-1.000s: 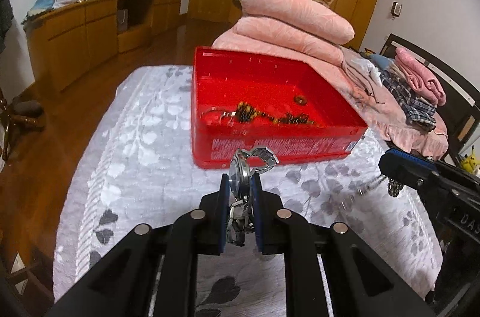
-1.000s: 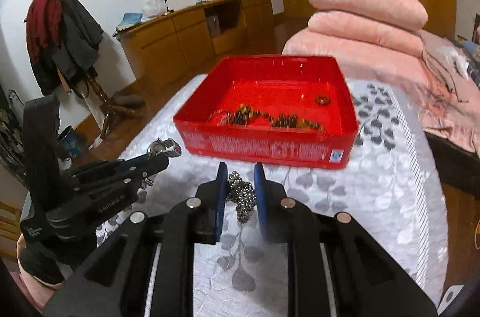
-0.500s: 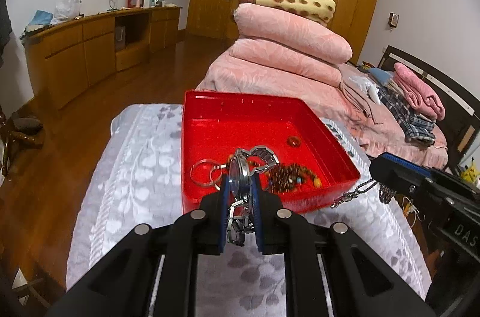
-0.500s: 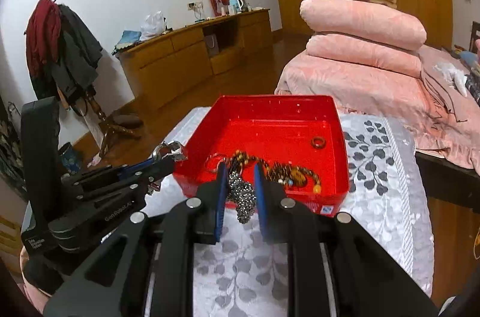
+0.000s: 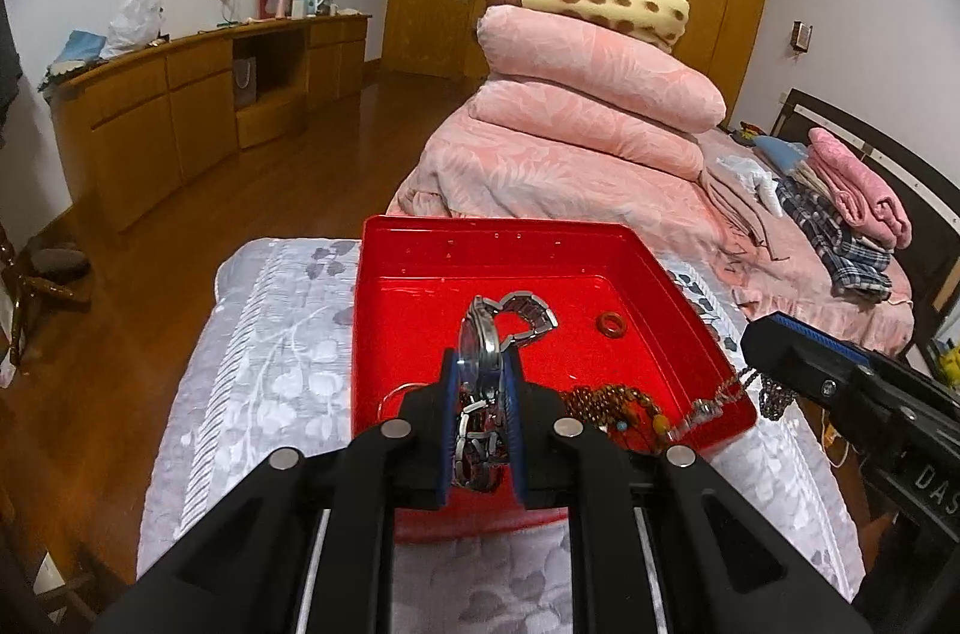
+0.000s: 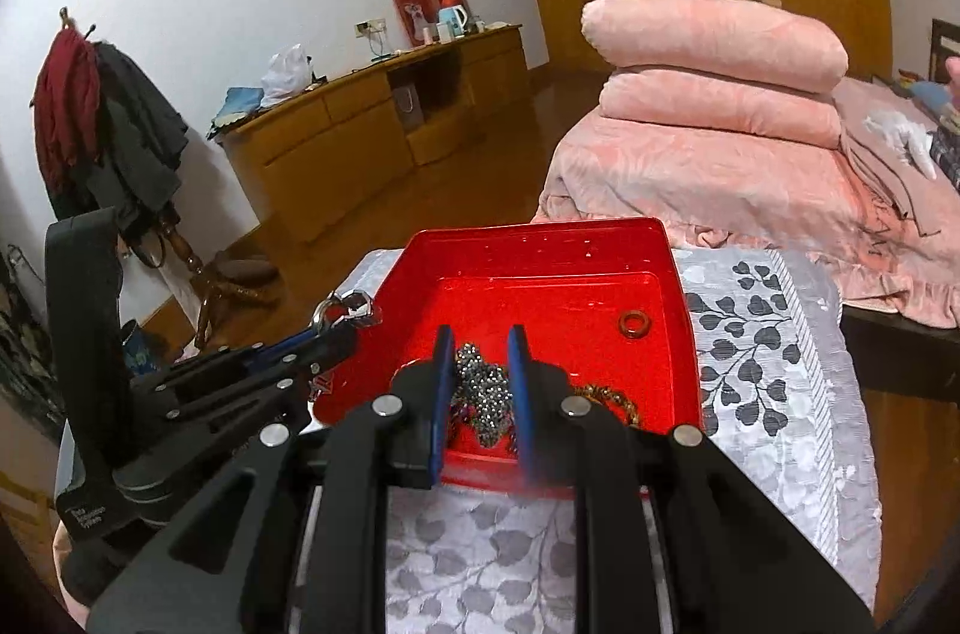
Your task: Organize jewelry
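A red tray (image 5: 408,274) (image 6: 540,244) sits on a grey leaf-patterned cloth. My left gripper (image 5: 480,364) is shut on a silver metal watch (image 5: 483,340) and holds it over the tray's near part. My right gripper (image 6: 478,346) is shut on a silver beaded chain (image 6: 486,388), held over the tray's near edge; in the left wrist view it (image 5: 774,340) hangs the chain (image 5: 720,394) over the tray's right rim. Inside the tray lie a brown ring (image 5: 611,323) (image 6: 635,323) and a brown bead bracelet (image 5: 612,403).
The cloth-covered table (image 5: 270,334) ends at a wooden floor on the left. A bed with stacked pink quilts (image 5: 588,93) stands behind the tray. A wooden cabinet (image 5: 180,111) lines the far left wall.
Both grippers rose and moved forward, from in front of the tray to above its near part, each still gripping its piece.
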`<action>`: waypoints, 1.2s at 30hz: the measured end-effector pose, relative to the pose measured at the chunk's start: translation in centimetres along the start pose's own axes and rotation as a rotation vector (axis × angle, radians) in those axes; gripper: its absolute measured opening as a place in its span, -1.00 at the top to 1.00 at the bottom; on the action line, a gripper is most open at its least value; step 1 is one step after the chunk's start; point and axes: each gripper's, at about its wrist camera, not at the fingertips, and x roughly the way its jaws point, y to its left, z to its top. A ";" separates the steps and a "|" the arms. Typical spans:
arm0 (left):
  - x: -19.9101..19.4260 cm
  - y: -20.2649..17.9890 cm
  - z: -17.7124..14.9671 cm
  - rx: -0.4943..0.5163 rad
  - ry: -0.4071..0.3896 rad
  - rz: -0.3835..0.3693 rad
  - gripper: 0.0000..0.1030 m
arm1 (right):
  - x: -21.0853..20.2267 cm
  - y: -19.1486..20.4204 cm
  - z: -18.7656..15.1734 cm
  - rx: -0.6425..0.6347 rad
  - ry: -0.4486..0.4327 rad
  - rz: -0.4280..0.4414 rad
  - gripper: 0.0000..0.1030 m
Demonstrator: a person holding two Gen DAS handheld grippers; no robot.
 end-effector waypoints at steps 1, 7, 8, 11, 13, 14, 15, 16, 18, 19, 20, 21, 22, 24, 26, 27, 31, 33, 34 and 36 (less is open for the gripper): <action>0.4 0.0 0.1 0.000 0.005 0.001 0.72 | 0.2 -0.1 0.1 0.003 0.001 -0.003 0.67; 2.7 0.1 0.2 -0.002 0.038 0.008 0.72 | 1.9 -1.2 0.5 0.029 0.017 -0.015 0.67; 3.2 0.2 0.2 -0.005 0.044 0.011 0.72 | 2.3 -1.4 0.5 0.033 0.022 -0.019 0.67; 4.3 0.1 0.3 -0.004 0.062 0.020 0.71 | 3.4 -1.8 0.4 0.042 0.037 -0.041 0.64; 5.0 0.2 0.3 -0.005 0.077 0.034 0.53 | 3.9 -2.0 0.3 0.039 0.033 -0.087 0.21; 5.3 0.4 0.3 -0.013 0.079 0.037 0.28 | 3.8 -2.1 0.2 0.038 0.027 -0.100 0.11; 5.3 0.5 0.4 -0.021 0.072 0.040 0.19 | 3.8 -2.2 0.1 0.034 0.021 -0.110 0.10; 5.2 0.6 0.3 -0.025 0.064 0.050 0.15 | 3.7 -2.2 0.0 0.034 0.020 -0.113 0.10; 4.9 0.6 0.4 -0.022 0.059 0.053 0.15 | 3.4 -2.5 -0.1 0.042 0.010 -0.118 0.10; 4.7 0.7 0.5 -0.022 0.054 0.053 0.15 | 3.2 -2.6 -0.2 0.042 0.006 -0.124 0.10; 4.3 0.7 0.5 -0.021 0.044 0.057 0.15 | 3.0 -2.7 -0.2 0.043 0.003 -0.127 0.09; 4.0 0.8 0.5 -0.019 0.036 0.061 0.15 | 2.9 -2.8 -0.2 0.044 0.000 -0.128 0.09; 3.7 0.9 0.5 -0.017 0.029 0.065 0.13 | 2.8 -2.8 -0.2 0.044 -0.002 -0.129 0.07; 3.0 1.1 0.3 -0.019 0.017 0.069 0.09 | 2.4 -2.8 -0.5 0.041 -0.007 -0.135 0.01; 2.4 1.2 0.1 -0.018 0.011 0.070 0.04 | 2.0 -2.6 -0.7 0.039 -0.010 -0.136 0.00; 2.2 1.2 0.0 -0.015 0.008 0.072 0.02 | 1.9 -2.6 -0.7 0.038 -0.010 -0.135 0.00; 0.8 1.4 -0.8 -0.004 -0.005 0.082 -0.26 | 1.0 -2.2 -1.5 0.030 -0.012 -0.137 -0.13; 0.1 1.5 -1.3 -0.002 -0.016 0.081 -0.40 | 0.6 -2.0 -1.9 0.024 -0.012 -0.139 -0.29; -0.3 1.6 -1.6 0.000 -0.021 0.080 -0.48 | 0.5 -1.8 -2.1 0.021 -0.013 -0.142 -0.36; -1.0 1.7 -2.1 0.001 -0.026 0.085 -0.56 | 0.0 -1.5 -2.7 0.008 -0.008 -0.147 -0.45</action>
